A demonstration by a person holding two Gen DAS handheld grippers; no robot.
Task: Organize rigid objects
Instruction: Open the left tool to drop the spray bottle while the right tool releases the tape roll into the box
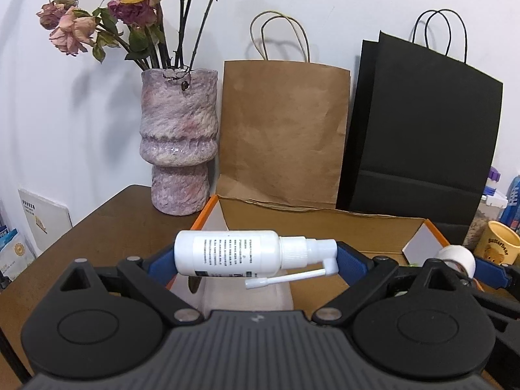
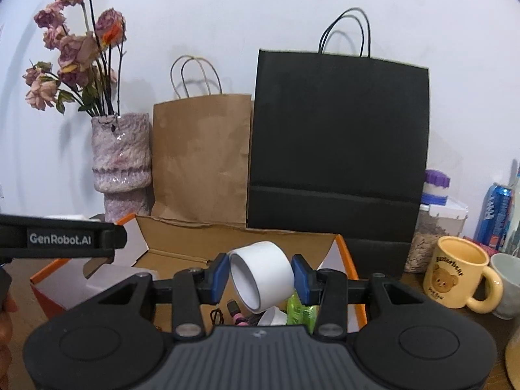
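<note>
My left gripper [image 1: 252,260] is shut on a white spray bottle [image 1: 227,253], held sideways with its nozzle to the right, above the left end of an open orange cardboard box [image 1: 208,208]. My right gripper [image 2: 261,276] is shut on a white tape roll [image 2: 263,276] and holds it over the right part of the same box [image 2: 341,240]. The tape roll also shows in the left wrist view [image 1: 458,256]. The left gripper's body shows at the left of the right wrist view [image 2: 61,239].
A purple vase [image 1: 178,143] with dried roses, a brown paper bag [image 1: 282,130] and a black paper bag [image 1: 422,130] stand behind the box against the wall. A yellow bear mug [image 2: 458,273], a can and jars stand right. Small items lie in the box [image 2: 299,312].
</note>
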